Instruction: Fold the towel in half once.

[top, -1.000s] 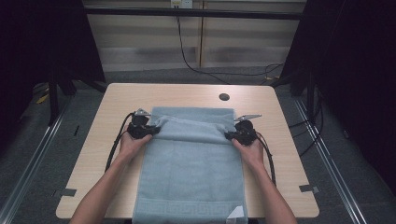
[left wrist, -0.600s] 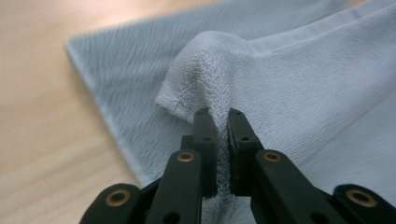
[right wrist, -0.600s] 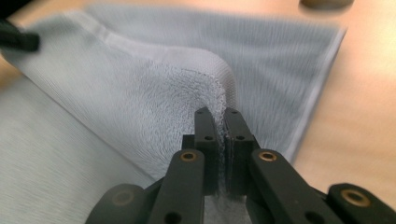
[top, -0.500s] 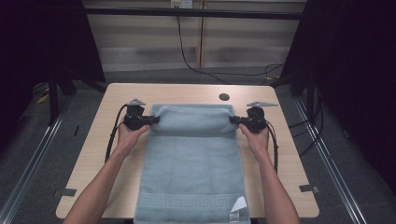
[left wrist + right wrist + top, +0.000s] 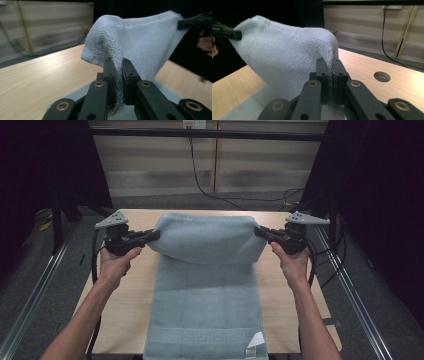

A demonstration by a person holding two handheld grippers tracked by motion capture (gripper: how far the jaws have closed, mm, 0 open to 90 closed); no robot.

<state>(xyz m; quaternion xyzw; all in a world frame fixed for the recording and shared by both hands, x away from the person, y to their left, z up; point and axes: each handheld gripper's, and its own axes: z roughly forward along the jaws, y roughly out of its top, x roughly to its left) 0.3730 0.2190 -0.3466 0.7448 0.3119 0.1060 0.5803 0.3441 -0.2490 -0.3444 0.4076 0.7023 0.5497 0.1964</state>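
- The left gripper (image 5: 150, 236) has its jaws clamped on one far corner of the towel (image 5: 207, 240).
- The right gripper (image 5: 262, 232) pinches the other corner.
- Between the jaws the towel spans taut above the counter (image 5: 135, 290); the remainder lies flat below.

table (image 5: 125, 300): light wood, 1 round hole (image 5: 382, 76) | back wall (image 5: 250, 165): pale panels | floor (image 5: 30, 285): grey
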